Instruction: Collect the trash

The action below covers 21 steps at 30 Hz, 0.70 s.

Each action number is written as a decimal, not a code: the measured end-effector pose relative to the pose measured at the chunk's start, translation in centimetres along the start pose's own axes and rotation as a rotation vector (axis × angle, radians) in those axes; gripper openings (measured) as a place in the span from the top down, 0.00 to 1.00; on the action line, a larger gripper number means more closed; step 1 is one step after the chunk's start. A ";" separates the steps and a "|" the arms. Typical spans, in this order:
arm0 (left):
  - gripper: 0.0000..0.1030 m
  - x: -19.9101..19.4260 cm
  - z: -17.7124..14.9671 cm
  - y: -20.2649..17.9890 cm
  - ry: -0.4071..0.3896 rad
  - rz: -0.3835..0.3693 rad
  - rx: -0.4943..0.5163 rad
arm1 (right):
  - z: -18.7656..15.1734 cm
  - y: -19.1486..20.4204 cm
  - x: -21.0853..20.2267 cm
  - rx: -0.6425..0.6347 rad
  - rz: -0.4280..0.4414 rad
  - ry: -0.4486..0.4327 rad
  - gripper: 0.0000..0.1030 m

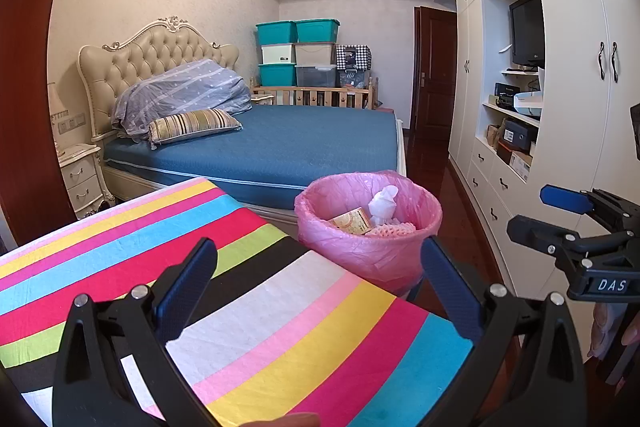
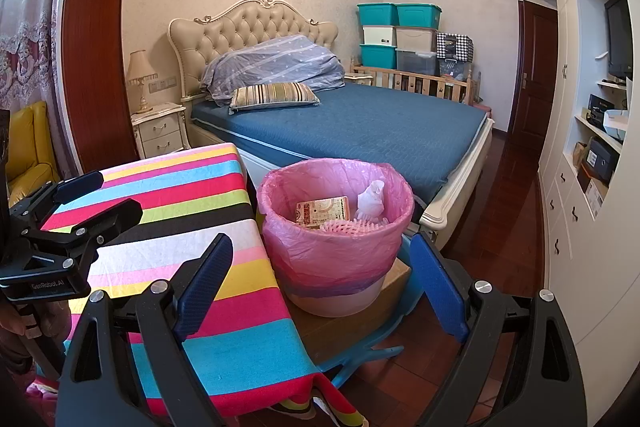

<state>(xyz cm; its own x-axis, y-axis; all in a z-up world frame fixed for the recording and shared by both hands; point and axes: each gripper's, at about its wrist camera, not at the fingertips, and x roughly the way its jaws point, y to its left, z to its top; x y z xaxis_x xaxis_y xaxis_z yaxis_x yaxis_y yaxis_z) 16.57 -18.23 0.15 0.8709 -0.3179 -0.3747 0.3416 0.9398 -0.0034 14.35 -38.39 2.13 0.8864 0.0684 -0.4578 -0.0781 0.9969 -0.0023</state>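
A waste bin lined with a pink bag [image 1: 368, 251] [image 2: 336, 259] stands on a low stool beside the striped table. Inside lie a printed cardboard box [image 1: 352, 221] [image 2: 322, 211], a crumpled white tissue [image 1: 382, 205] [image 2: 371, 198] and a pink foam net [image 1: 390, 229] [image 2: 346, 227]. My left gripper [image 1: 320, 291] is open and empty above the striped tablecloth [image 1: 248, 299], short of the bin. It also shows at the left of the right wrist view [image 2: 100, 195]. My right gripper [image 2: 322, 287] is open and empty in front of the bin. It shows at the right of the left wrist view [image 1: 532, 213].
A bed with a blue cover [image 1: 280, 143] [image 2: 360, 127] lies behind the bin. White wardrobes with shelves [image 1: 560, 115] line the right wall. A nightstand [image 2: 160, 131] and a yellow chair [image 2: 28, 143] stand at left. Red wood floor [image 2: 508, 211] runs along the wardrobes.
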 end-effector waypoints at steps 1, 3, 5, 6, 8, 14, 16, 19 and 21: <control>0.04 0.0 0.0 0.0 0.000 0.001 0.000 | 0.0 0.0 0.0 -0.001 -0.001 0.000 0.17; 0.04 0.0 0.0 0.0 0.000 0.000 -0.001 | 0.0 0.0 0.0 -0.002 -0.003 0.000 0.17; 0.04 0.0 -0.1 0.0 0.002 -0.003 -0.001 | 0.0 0.1 0.0 -0.002 -0.003 0.000 0.17; 0.04 0.1 -0.1 0.0 0.002 -0.003 0.000 | 0.0 0.1 0.0 -0.002 -0.004 0.000 0.17; 0.04 0.1 -0.1 -0.1 0.001 -0.002 0.003 | 0.0 0.1 0.0 -0.003 -0.004 0.000 0.17; 0.04 0.1 -0.3 -0.2 -0.002 -0.002 0.007 | 0.0 0.0 0.0 -0.002 -0.003 0.000 0.17; 0.04 0.1 -0.3 -0.2 -0.003 -0.006 0.010 | 0.0 0.0 0.0 -0.002 -0.004 0.000 0.17; 0.04 0.0 -0.2 -0.1 -0.005 -0.011 0.014 | 0.0 0.0 0.0 0.000 -0.003 0.000 0.17; 0.04 -0.1 -0.1 -0.2 -0.008 -0.015 0.020 | 0.0 0.0 0.0 -0.001 -0.004 -0.001 0.17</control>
<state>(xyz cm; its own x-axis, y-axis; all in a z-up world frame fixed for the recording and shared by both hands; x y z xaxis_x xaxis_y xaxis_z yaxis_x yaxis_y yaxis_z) 16.37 -18.34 0.06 0.8683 -0.3333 -0.3674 0.3617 0.9322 0.0091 14.35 -38.35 2.08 0.8870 0.0641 -0.4573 -0.0748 0.9972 -0.0053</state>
